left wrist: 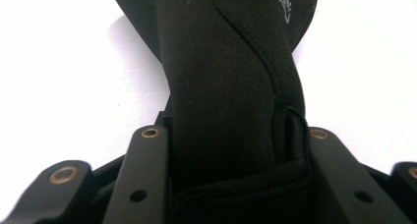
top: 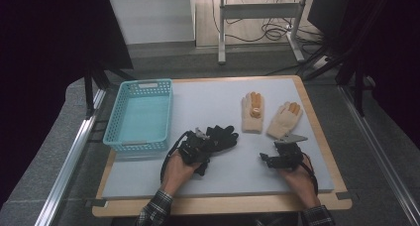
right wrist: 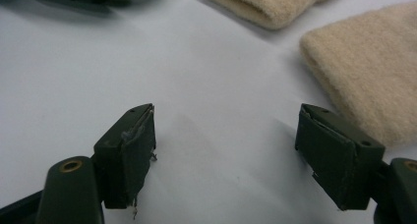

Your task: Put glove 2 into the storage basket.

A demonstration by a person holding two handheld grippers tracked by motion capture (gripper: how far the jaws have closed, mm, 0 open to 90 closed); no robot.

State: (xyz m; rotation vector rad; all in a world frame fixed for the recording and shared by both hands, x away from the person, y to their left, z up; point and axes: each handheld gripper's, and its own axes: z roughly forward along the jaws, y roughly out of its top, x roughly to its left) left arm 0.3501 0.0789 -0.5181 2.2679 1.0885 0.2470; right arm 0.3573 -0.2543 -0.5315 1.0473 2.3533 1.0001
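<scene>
Up close, the left gripper [left wrist: 231, 150] pinches the black glove [left wrist: 231, 76] by its cuff, while the high view adds the right gripper [top: 277, 155] spread empty near two beige gloves [top: 270, 116].

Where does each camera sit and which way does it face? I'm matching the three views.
High view: above the person's side, looking forward and down on the table; forearms, both hands show.
Left gripper view: rides the left tool, looking along its jaws, clamped on the black glove.
Right gripper view: rides the right tool, open, facing the beige gloves.
Shared: high and left views show the black glove.
</scene>
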